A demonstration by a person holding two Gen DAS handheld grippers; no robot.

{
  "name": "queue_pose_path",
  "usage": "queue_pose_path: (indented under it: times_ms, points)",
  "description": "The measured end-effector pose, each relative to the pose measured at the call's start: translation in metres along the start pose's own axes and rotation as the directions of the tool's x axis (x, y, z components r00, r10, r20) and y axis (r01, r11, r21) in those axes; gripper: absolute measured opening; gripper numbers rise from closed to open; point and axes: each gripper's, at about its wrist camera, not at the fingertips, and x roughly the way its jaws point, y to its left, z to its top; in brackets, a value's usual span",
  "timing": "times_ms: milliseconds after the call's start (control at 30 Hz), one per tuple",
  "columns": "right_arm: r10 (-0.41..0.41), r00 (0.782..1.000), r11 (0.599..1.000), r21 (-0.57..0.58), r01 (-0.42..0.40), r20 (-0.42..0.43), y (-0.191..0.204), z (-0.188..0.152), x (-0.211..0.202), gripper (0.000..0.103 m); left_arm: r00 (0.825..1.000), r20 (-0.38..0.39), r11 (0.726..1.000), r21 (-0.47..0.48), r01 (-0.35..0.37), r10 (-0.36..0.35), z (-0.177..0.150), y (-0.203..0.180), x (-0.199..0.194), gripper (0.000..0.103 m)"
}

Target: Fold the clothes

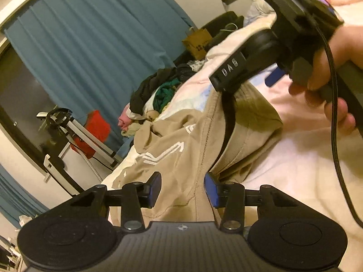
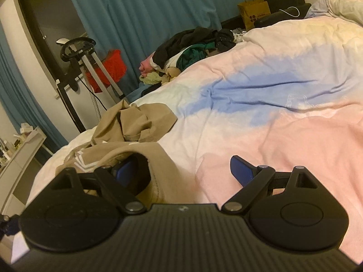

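Here we see a wide bed with a duvet (image 2: 283, 104) dyed in soft pink, blue and white bands, and a tan garment (image 1: 181, 149) with white markings crumpled near its foot edge. Our left gripper (image 1: 182, 189) straddles a fold of that garment, its jaws apart and not yet pressing the cloth. Our right gripper (image 2: 181, 171) stands spread wide, one finger tucked inside the garment's opening. Farther back lies a pile of clothes (image 2: 192, 47); teal curtains (image 2: 158, 11) and a brown paper bag (image 2: 254, 13) line the wall.
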Motion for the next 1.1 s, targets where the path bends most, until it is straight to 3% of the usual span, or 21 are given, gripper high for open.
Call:
queue_pose_path:
  times_ms: [100, 167, 200, 433, 600, 700, 833, 1000, 1100]
  points:
    - [0.004, 1.0, 1.0, 0.016, -0.004, 0.016, -0.003, 0.001, -0.003, 0.09, 0.999, 0.03, 0.997, -0.055, 0.047, -0.046, 0.003, 0.004, -0.007, 0.052]
    - [0.017, 0.999, 0.999, 0.04, -0.018, 0.031, -0.006, 0.003, -0.005, 0.09, 0.997, 0.066, 0.996, -0.076, 0.043, -0.038, 0.008, 0.003, -0.011, 0.07]
    - [0.026, 0.999, 0.998, 0.052, -0.028, 0.039, -0.007, 0.004, -0.006, 0.09, 0.996, 0.082, 0.996, -0.087, 0.036, -0.029, 0.011, 0.003, -0.011, 0.072]
    - [0.056, 0.994, 0.996, 0.068, -0.062, 0.088, -0.007, 0.006, -0.011, 0.09, 0.995, 0.069, 0.992, -0.11, -0.061, 0.069, 0.03, -0.007, 0.021, 0.071]
    - [0.076, 0.985, 0.992, 0.086, -0.09, 0.152, -0.008, 0.009, -0.017, 0.09, 0.992, 0.084, 0.979, -0.189, -0.079, 0.096, 0.035, 0.007, 0.022, 0.072]
    - [0.104, 0.977, 0.991, 0.062, -0.117, 0.186, -0.003, 0.009, -0.021, 0.09, 0.992, 0.065, 0.985, -0.142, -0.099, 0.109, 0.034, 0.001, 0.025, 0.073]
    - [0.097, 0.977, 0.993, 0.045, -0.108, 0.192, -0.001, 0.009, -0.021, 0.09, 0.998, 0.007, 0.997, -0.045, -0.067, 0.068, 0.028, -0.007, 0.025, 0.073]
    - [0.077, 0.98, 0.992, 0.089, -0.095, 0.185, -0.008, 0.01, -0.018, 0.09, 0.983, -0.025, 0.982, 0.041, -0.183, 0.184, 0.018, -0.01, 0.023, 0.073]
    - [0.063, 0.983, 0.993, 0.093, -0.079, 0.171, -0.009, 0.01, -0.016, 0.09, 0.963, -0.002, 0.962, -0.042, -0.269, 0.27, 0.019, 0.011, 0.011, 0.073]
